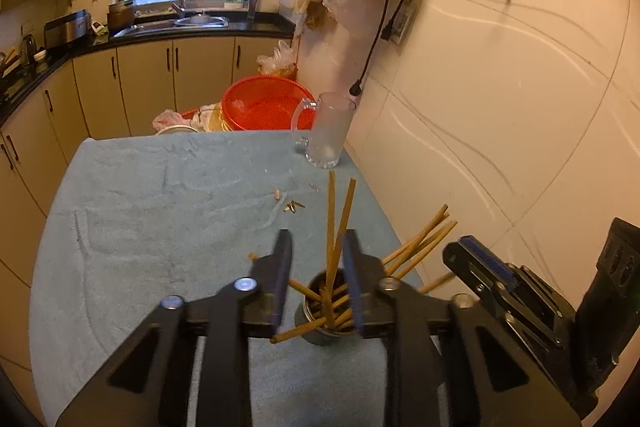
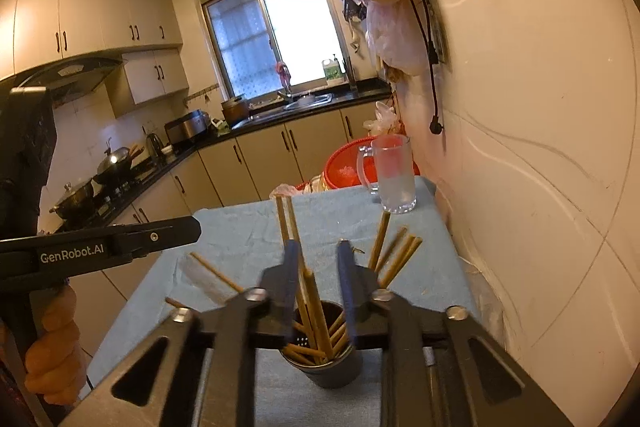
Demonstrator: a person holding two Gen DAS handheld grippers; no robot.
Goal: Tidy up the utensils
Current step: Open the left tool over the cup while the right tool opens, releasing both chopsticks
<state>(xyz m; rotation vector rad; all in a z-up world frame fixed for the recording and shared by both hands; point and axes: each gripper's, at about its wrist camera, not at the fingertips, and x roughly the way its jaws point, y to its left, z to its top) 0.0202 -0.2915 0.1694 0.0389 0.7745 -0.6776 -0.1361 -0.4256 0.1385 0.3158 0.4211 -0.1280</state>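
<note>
A metal cup (image 1: 320, 331) (image 2: 334, 371) stands on the blue-green towel (image 1: 160, 227), with several wooden chopsticks in it. My left gripper (image 1: 317, 233) is open just above the cup. Two chopsticks (image 1: 331, 223) rise between its jaws with a gap on each side. My right gripper (image 2: 318, 243) is open over the same cup, and a pair of chopsticks (image 2: 283, 223) stands along its left finger. More chopsticks (image 1: 420, 245) (image 2: 396, 255) lie fanned on the towel beside the cup. A blue-padded finger (image 1: 486, 261) of the right gripper shows close by on the right.
A frosted glass mug (image 1: 330, 135) (image 2: 394, 179) stands at the table's far right corner by the tiled wall. A red basket (image 1: 264, 107) sits beyond the far edge. Small scraps (image 1: 294, 206) lie on the towel. A gloved hand (image 2: 52, 347) holds the left gripper.
</note>
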